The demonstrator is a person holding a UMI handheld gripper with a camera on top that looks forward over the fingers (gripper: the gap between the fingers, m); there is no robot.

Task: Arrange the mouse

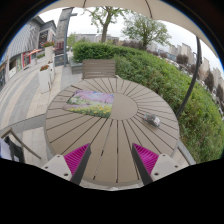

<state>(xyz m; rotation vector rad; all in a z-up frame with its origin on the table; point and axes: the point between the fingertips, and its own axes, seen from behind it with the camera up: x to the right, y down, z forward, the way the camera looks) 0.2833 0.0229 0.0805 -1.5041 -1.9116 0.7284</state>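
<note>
A small grey mouse (154, 121) lies near the right edge of a round slatted wooden table (120, 128), well beyond my right finger. A flat mouse mat (94, 99) with a pale pink and green print lies on the far left part of the tabletop. My gripper (112, 160) hovers above the near edge of the table, open, with only bare slats between its magenta pads (77, 157). The mouse and the mat lie apart, about half the table's width between them.
A wooden bench (99, 68) stands behind the table, against a long green hedge (170, 80) that runs round the right side. Paved ground, chairs (46, 76) and a building lie to the left. Trees rise beyond the hedge.
</note>
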